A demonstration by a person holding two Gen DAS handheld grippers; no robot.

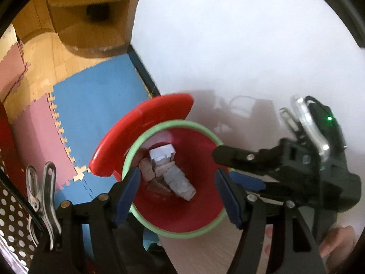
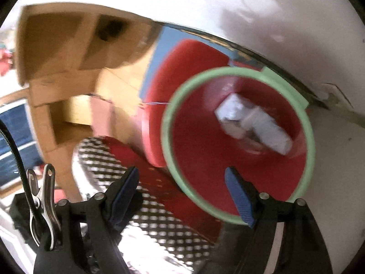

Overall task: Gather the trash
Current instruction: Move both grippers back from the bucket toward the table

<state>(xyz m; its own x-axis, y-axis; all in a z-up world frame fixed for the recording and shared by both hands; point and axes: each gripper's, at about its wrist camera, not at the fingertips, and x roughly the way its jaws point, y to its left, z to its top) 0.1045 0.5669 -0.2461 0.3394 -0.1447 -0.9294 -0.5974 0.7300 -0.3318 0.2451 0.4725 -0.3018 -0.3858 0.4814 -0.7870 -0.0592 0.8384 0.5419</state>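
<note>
We look down into a round red plastic bin with a pale green rim [image 1: 206,231], standing by the left edge of the white desk [image 1: 239,45]. Several crumpled white paper scraps [image 1: 180,182] lie on its bottom. Our left gripper [image 1: 178,194] hangs above the bin mouth, jaws spread wide and empty. Our right gripper [image 2: 182,196] is over the bin's near rim, jaws apart, nothing between them. A red curved lid [image 1: 146,123] stands behind the bin, over blue and pink foam floor mats [image 1: 95,105]
</note>
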